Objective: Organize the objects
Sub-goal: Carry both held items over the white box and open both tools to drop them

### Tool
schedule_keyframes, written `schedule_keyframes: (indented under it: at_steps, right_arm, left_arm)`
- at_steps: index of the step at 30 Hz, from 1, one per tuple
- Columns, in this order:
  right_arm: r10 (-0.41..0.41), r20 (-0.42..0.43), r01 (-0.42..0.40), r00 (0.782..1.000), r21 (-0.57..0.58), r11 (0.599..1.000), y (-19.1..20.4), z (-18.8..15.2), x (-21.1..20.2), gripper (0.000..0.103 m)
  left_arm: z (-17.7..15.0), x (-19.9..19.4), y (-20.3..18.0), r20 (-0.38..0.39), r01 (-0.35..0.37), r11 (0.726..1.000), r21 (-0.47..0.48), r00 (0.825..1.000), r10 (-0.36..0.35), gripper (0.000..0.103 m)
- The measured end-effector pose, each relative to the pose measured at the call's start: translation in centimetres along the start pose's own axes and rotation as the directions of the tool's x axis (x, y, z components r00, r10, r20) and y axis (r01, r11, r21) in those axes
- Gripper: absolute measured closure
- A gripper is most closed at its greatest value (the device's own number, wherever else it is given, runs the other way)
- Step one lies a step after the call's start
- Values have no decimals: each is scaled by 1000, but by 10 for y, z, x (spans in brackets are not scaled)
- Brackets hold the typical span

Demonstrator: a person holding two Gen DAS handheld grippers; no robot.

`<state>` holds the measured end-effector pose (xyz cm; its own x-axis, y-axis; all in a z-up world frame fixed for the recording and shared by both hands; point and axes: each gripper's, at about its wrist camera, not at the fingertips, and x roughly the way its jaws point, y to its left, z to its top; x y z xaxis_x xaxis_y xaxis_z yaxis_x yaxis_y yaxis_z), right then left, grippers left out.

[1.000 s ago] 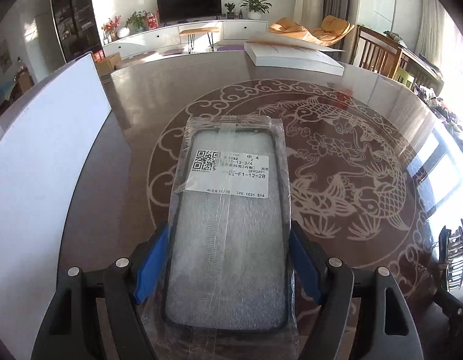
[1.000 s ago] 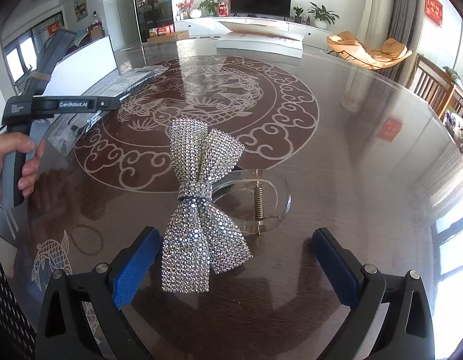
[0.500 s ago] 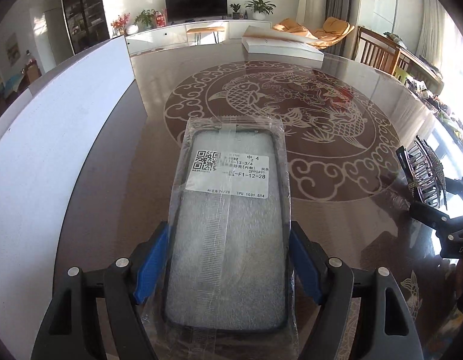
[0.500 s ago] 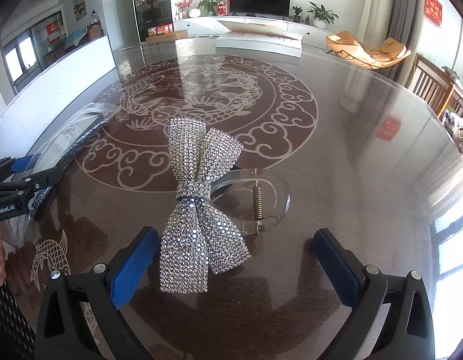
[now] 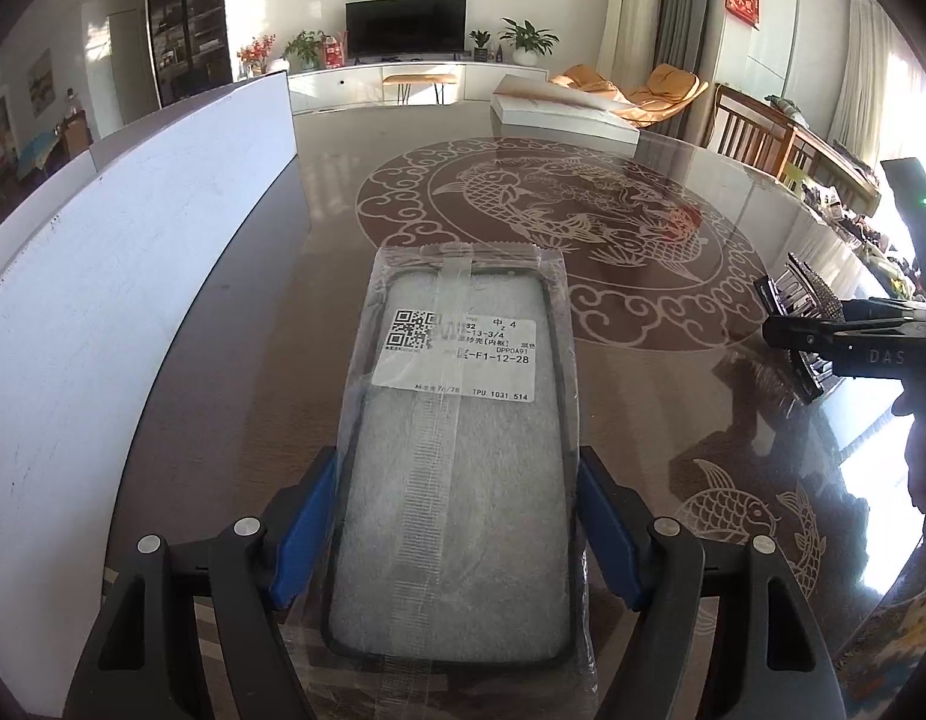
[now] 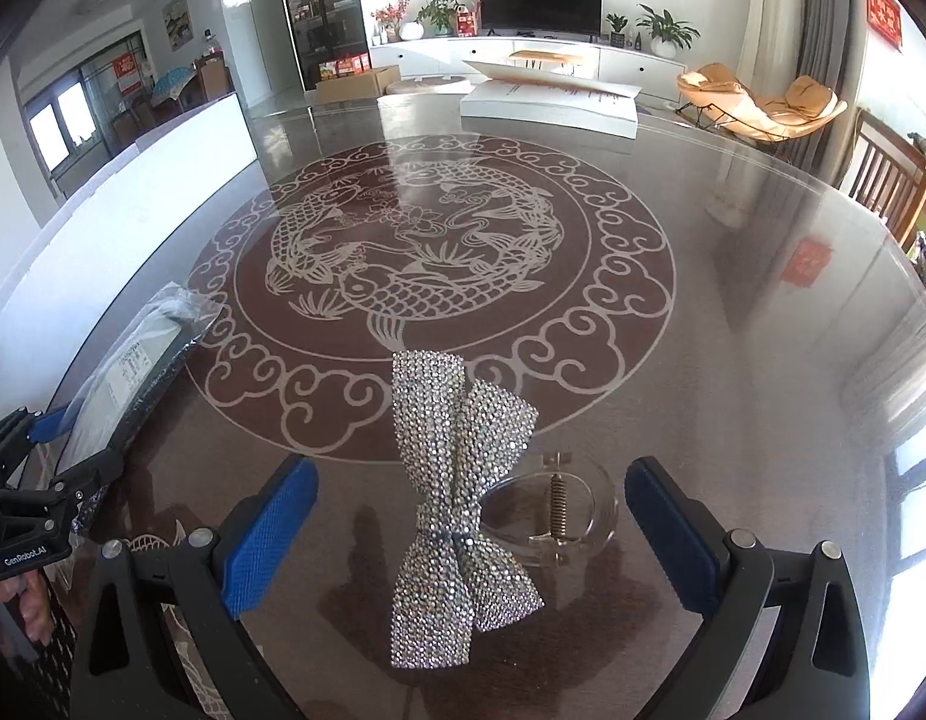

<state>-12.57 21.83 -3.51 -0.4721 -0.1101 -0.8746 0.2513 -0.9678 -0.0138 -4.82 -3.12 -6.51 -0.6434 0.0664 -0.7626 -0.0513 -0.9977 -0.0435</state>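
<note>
- My left tool (image 5: pixel 450 534) is clamped across the bagged phone case (image 5: pixel 456 438), carried above the table (image 5: pixel 643 420): light, slick film.
- My right tool (image 6: pixel 469 531), jaws just closing yet apart, straddles the rhinestone bow clip (image 6: pixel 456 516) on the table; I'd pinch its stiff knot.

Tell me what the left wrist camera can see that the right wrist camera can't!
Only the left wrist view shows the label's QR code and the left tool clamped on the bagged phone case.

Only the right wrist view shows the sparkly bow's front, its clear clip with a spring, and the right tool, whose jaws have just been closing, pads not yet pressing the bow.

Both show the fish-pattern table, the white board, the flat white box, and the TV.
</note>
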Motion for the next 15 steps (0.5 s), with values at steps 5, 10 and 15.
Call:
schedule_keyframes:
  at_steps: [5, 10, 15]
  right_arm:
    - [59, 14, -59, 998, 16, 998, 10, -1, -28, 51]
    - [207, 141, -207, 968, -16, 978, 56, 25, -90, 51]
    - [419, 188, -388, 888, -183, 903, 174, 76, -132, 51]
  left_arm:
    - [2, -40, 12, 101, 15, 998, -54, 995, -9, 29]
    - [23, -104, 46, 232, 39, 988, -151, 973, -3, 29]
    - [46, -147, 134, 258, -46, 957, -288, 958, 124, 29]
